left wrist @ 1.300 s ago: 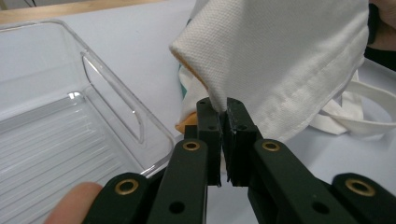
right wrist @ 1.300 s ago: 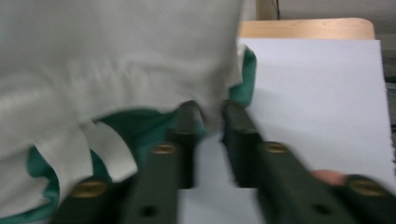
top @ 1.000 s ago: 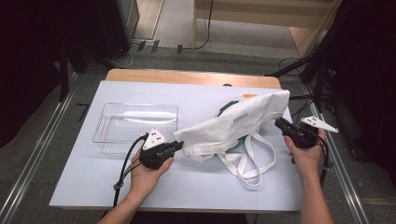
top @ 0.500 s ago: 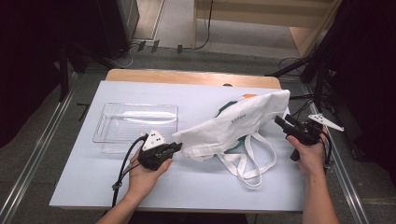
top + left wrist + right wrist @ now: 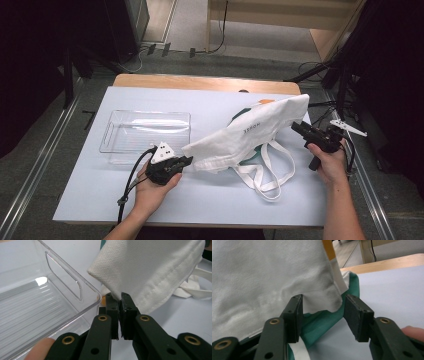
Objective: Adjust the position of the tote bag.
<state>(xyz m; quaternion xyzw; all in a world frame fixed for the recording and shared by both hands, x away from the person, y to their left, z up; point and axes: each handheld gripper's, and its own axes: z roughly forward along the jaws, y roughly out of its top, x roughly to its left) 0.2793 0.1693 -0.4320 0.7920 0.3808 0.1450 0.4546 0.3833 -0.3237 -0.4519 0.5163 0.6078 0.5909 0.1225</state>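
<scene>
White bag (image 5: 250, 134) over half-hidden green cloth (image 5: 324, 320)

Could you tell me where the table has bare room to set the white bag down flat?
Free: the near strip of the table between the two forearms, and the far strip beyond the clear tray. Crowded: the middle right, where the white bag and its straps lie between the left gripper and right gripper.

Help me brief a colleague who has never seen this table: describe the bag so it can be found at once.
Start at the pale blue table; the clear plastic tray lies on its left half. To its right, the white cloth bag hangs stretched between both grippers. It alone is soft fabric, with dark lettering, looped white straps and a green lining.
</scene>
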